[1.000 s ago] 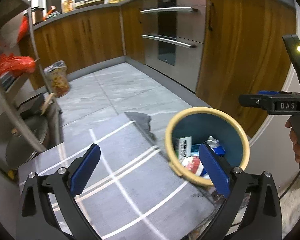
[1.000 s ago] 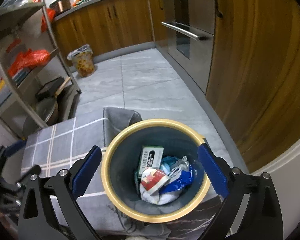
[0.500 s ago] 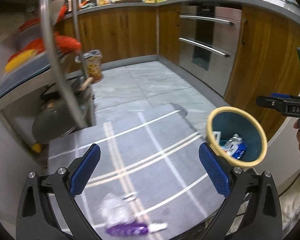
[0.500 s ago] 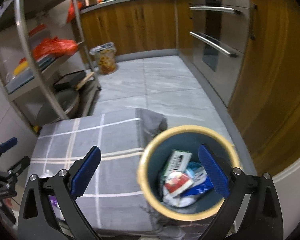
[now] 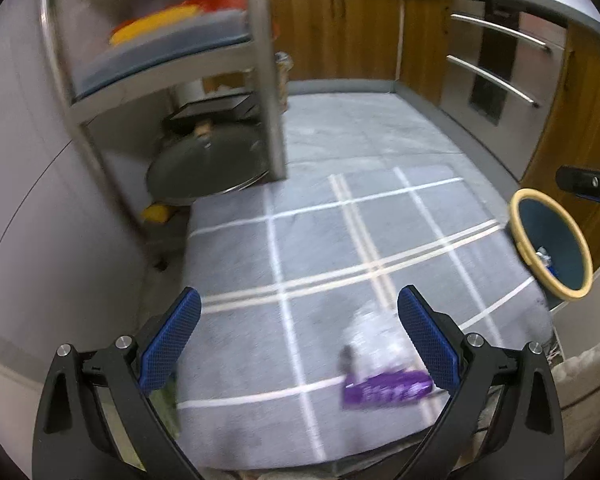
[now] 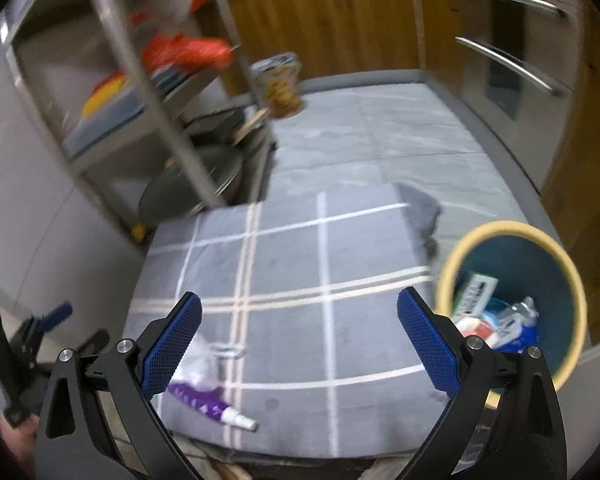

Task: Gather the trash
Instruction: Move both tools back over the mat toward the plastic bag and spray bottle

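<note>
A purple wrapper (image 5: 386,391) with crumpled clear plastic (image 5: 374,330) lies on the grey checked mat (image 5: 320,248), near its front edge. It also shows in the right wrist view (image 6: 200,398) beside the plastic (image 6: 198,358). My left gripper (image 5: 298,336) is open and empty above the mat, with the wrapper just inside its right finger. My right gripper (image 6: 298,338) is open and empty above the mat. A blue bin with a yellow rim (image 6: 572,292) stands off the mat's right edge and holds several pieces of trash (image 6: 496,320); it also shows in the left wrist view (image 5: 518,236).
A steel shelf rack (image 5: 266,72) with pans (image 5: 208,168) stands at the mat's far left. Wooden cabinets (image 5: 340,32) and an oven (image 5: 500,76) line the back and right. A full plastic bag (image 6: 280,84) stands on the grey tile floor.
Both grippers have swung left, away from the bin and over the mat. The purple wrapper and clear plastic have come into both views. Both stay open.
</note>
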